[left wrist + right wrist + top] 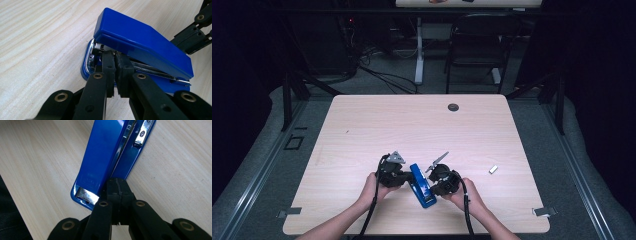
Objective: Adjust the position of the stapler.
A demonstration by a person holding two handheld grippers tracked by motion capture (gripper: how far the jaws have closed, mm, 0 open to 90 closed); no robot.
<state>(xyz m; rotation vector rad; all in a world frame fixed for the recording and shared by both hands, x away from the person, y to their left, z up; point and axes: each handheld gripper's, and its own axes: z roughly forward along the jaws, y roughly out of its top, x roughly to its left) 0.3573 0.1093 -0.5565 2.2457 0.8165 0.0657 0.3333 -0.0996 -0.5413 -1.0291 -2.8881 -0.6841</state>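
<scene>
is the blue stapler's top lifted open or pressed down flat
Lifted open. In the left gripper view the stapler top slants up off its base at one end, baring the metal staple rail, where the shut left gripper pokes in.

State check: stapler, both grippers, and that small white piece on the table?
stapler: lying on the table, top arm lifted at one end, metal staple track showing.
left gripper: shut, fingers at the stapler's open end.
right gripper: shut, fingers at the stapler's other end.
small white piece: lying loose, apart from both grippers.
</scene>
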